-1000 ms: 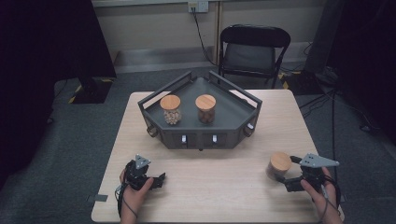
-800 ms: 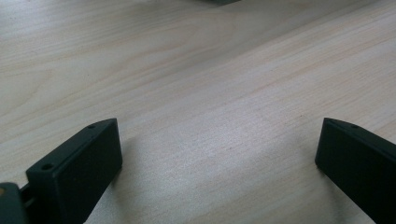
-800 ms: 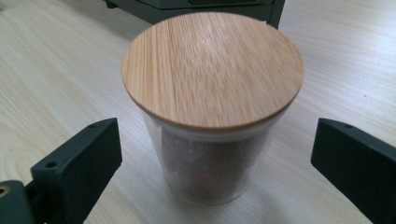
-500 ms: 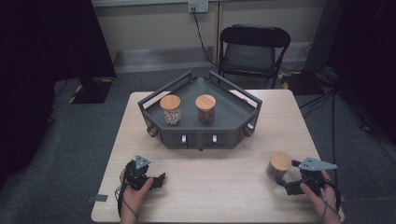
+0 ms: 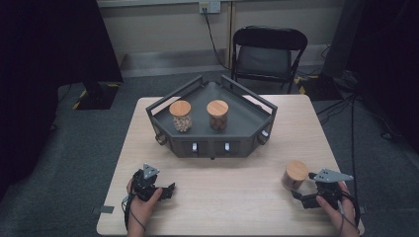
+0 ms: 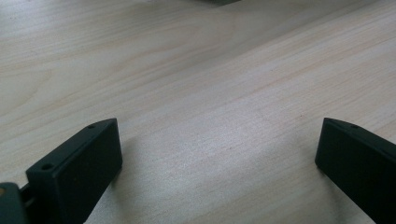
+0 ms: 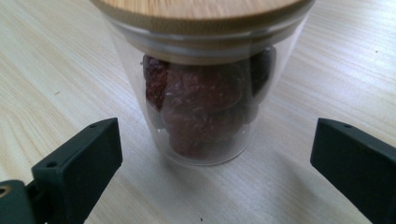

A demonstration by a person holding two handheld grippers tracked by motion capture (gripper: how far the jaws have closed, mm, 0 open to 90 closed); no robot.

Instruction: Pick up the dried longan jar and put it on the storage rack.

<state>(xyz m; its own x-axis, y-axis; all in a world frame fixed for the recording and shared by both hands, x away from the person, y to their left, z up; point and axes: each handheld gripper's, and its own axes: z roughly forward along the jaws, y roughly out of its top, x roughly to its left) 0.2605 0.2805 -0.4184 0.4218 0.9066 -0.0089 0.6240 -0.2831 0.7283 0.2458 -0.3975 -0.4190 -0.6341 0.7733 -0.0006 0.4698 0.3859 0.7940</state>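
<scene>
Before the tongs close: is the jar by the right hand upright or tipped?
Upright. The jar stands on its base on the table, bamboo lid on top, between the open right tongs, untouched.

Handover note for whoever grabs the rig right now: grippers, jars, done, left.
Right gripper: jaws wide open on either side of the jar of dark red fruit, not touching it; jar stands upright on the table, wooden lid on.
Left gripper: open, low over bare table near the front left, holding nothing.
Done: two lidded jars already stand in the grey tray.
Left: probably close on the third jar, lift it and set it in the tray.
</scene>
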